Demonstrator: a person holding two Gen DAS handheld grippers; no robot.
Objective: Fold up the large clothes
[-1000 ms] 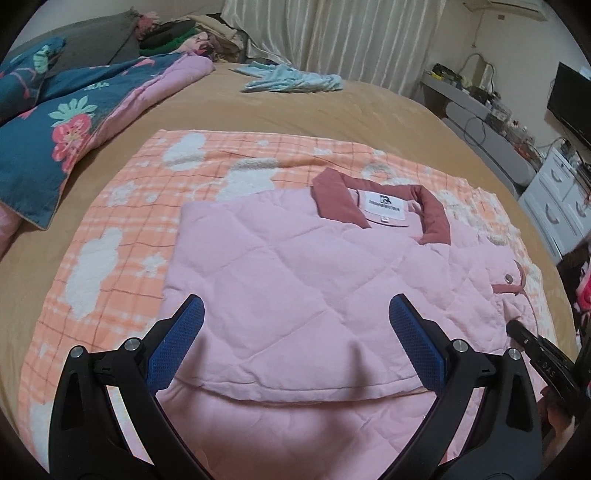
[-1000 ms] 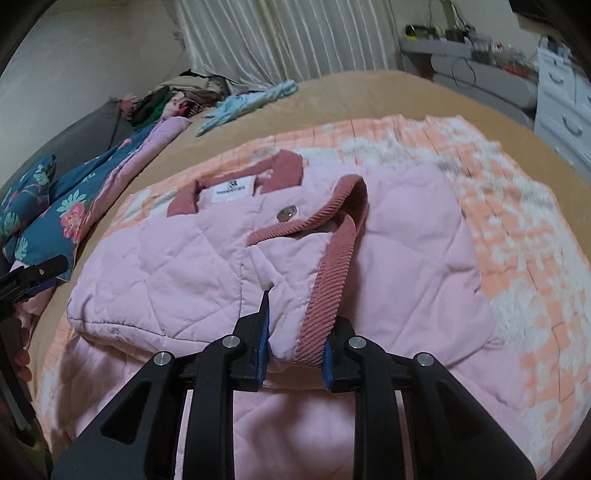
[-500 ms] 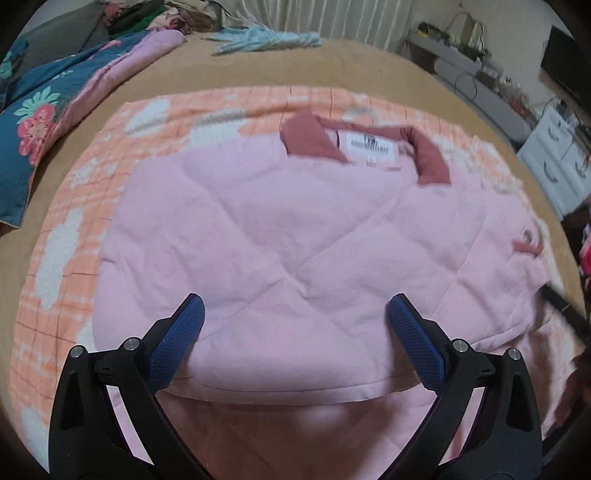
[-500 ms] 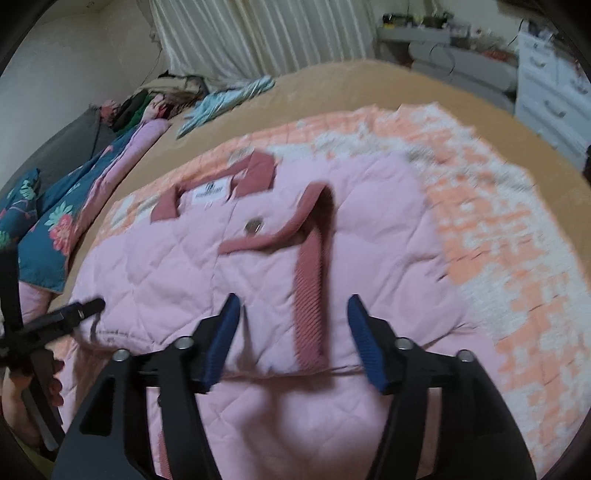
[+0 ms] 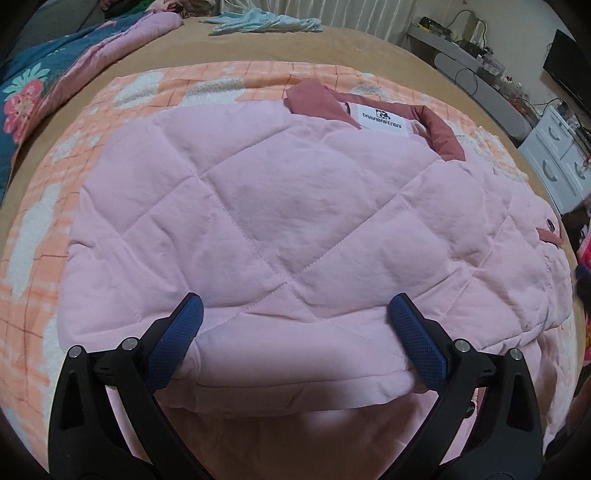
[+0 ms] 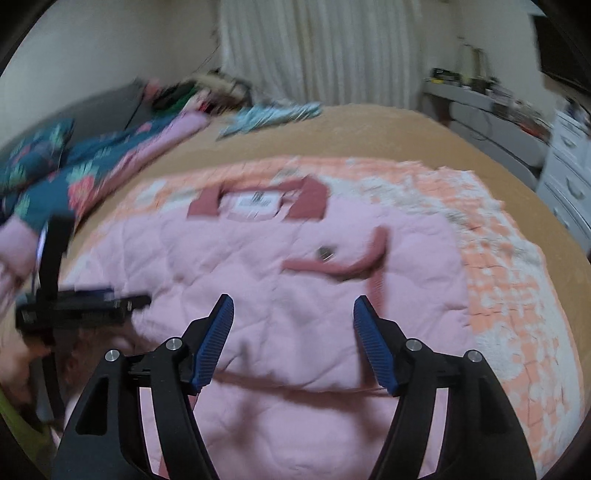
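- Lying folded on an orange checked blanket [image 5: 44, 229] on a tan bed [image 5: 362, 51]: pink quilted jacket [image 5: 280, 221], dark-pink collar [image 5: 317, 103] and white label [image 5: 380, 122] at the far edge.
- Hovering low over the jacket's near folded edge: left gripper [image 5: 295, 332], jaws spread wide, blue pads [image 5: 177, 339] either side of the fold, not pinching it.
- Showing only partly at the right edge of the left view: a snap button [image 5: 552, 224] and a dark-pink cuff, cut off by the fisheye rim.
- Opening above the jacket: right gripper [image 6: 293, 332], jaws apart, nothing gripped; cloth lying below and between the pads, contact not clear.
- Blurring heavily in the right view: label unreadable, cuff strip [image 6: 347, 264] smeared, seams lost.
- Appearing at the left of the right view as a dark smeared shape: the left gripper, its tips not made out.
- Lying far off: floral quilt [image 5: 26, 96], pale-blue garment [image 5: 258, 24], white drawers [image 5: 557, 162], all bent by the lens.
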